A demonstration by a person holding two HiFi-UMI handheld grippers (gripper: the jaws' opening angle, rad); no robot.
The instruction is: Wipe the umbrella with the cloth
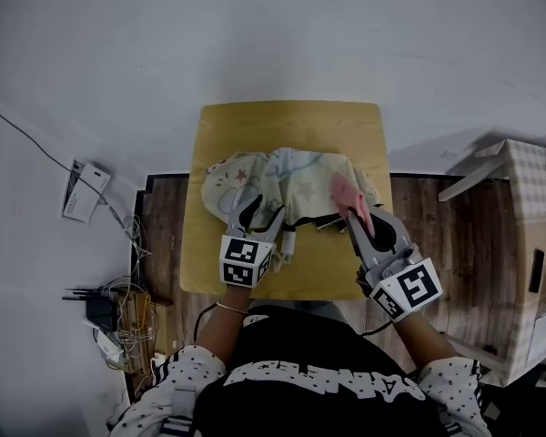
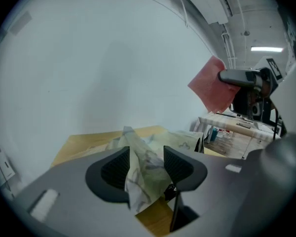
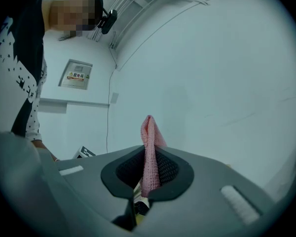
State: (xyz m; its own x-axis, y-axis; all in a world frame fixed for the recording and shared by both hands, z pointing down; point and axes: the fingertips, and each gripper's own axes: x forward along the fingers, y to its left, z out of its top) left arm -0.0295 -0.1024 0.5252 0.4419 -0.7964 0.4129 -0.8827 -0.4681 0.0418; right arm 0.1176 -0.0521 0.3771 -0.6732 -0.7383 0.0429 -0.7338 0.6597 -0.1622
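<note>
Tabletop (image 1: 227,126) of pale wood carries the umbrella (image 1: 291,176), a collapsed, rumpled heap of star-printed fabric near its middle. The left gripper (image 1: 257,209) has its jaws spread, a fold of that fabric standing loosely between them. The right gripper (image 1: 359,221) is clamped on the pink cloth (image 1: 348,192), apparently held just above the umbrella. Wiping seems hardly begun, so nearly all of it remains. Dark parts at the umbrella's near edge are hard to make out, and no wiped patch can be told.

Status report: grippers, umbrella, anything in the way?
Left gripper open, umbrella fabric between jaws. Right gripper shut on pink cloth. Umbrella on table. Nothing blocking.
</note>
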